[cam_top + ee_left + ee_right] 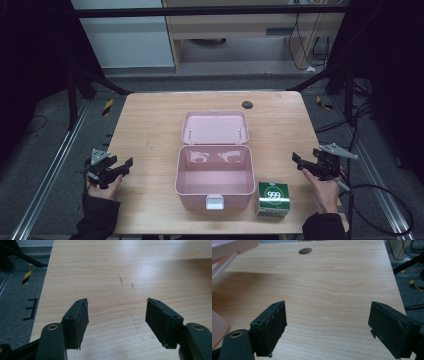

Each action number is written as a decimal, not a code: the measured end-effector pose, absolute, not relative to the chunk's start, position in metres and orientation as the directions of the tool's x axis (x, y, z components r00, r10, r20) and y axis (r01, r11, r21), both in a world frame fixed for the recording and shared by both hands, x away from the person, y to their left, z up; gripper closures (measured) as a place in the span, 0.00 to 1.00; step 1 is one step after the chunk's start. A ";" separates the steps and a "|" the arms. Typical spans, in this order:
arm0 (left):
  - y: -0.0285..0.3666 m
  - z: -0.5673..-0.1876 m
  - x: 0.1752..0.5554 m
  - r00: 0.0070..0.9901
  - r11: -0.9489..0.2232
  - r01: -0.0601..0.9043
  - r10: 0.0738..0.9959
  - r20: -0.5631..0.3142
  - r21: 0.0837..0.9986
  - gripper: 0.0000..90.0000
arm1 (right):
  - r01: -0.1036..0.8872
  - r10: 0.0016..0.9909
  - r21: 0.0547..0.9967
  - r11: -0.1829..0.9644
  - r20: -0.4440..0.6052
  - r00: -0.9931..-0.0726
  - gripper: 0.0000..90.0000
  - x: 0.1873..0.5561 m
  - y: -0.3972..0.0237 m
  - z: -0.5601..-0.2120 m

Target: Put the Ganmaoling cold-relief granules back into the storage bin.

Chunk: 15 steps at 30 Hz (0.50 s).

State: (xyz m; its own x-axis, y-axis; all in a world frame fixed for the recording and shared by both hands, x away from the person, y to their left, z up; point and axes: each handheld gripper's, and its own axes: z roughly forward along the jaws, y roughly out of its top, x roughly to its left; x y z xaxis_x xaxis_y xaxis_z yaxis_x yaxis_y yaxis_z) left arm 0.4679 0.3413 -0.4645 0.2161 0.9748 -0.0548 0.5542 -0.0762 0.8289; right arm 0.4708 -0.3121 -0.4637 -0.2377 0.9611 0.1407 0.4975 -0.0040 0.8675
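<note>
High view: wooden table (150, 130) seen from above, with a pink box (215, 175) at centre, lid (215, 127) swung open and lying back toward the far edge, interior bare, white latch (215, 202) on the near wall. Green carton marked "999" (273, 199) just beside the box's near right corner, upright. Dark round grommet (247, 105) near the far edge. Left gripper (125, 166) held by the left hand (105, 187) over the table's left margin, well apart from the box, jaws spread. Right gripper (299, 161) held by the right hand (325, 192) at the right margin, jaws likewise spread.

Left gripper view: two black jaws wide apart, nothing between the pads (81, 322), bare scuffed wood beyond; grey floor with yellow-black tape (27, 277) at left.

Right gripper view: jaws parted widely around bare tabletop; pink box edge (218, 328) at lower left, open lid (229, 248) at upper left, grommet (305, 250) farther off.
</note>
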 end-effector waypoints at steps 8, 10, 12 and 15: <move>0.340 -0.466 0.469 0.218 -0.101 0.578 0.975 -0.034 0.810 0.35 | 0.454 0.943 0.890 0.042 0.114 -0.312 0.19 0.464 -0.318 -0.440; 0.340 -0.466 0.468 0.215 -0.099 0.577 0.976 -0.034 0.811 0.35 | 0.451 0.939 0.891 0.050 0.112 -0.325 0.19 0.463 -0.318 -0.435; 0.342 -0.466 0.468 0.214 -0.095 0.578 0.976 -0.039 0.810 0.35 | 0.437 0.932 0.896 0.073 0.095 -0.350 0.19 0.461 -0.319 -0.425; 0.343 -0.465 0.467 0.218 -0.099 0.576 0.975 -0.036 0.812 0.35 | 0.429 0.924 0.898 0.099 0.076 -0.374 0.19 0.458 -0.319 -0.415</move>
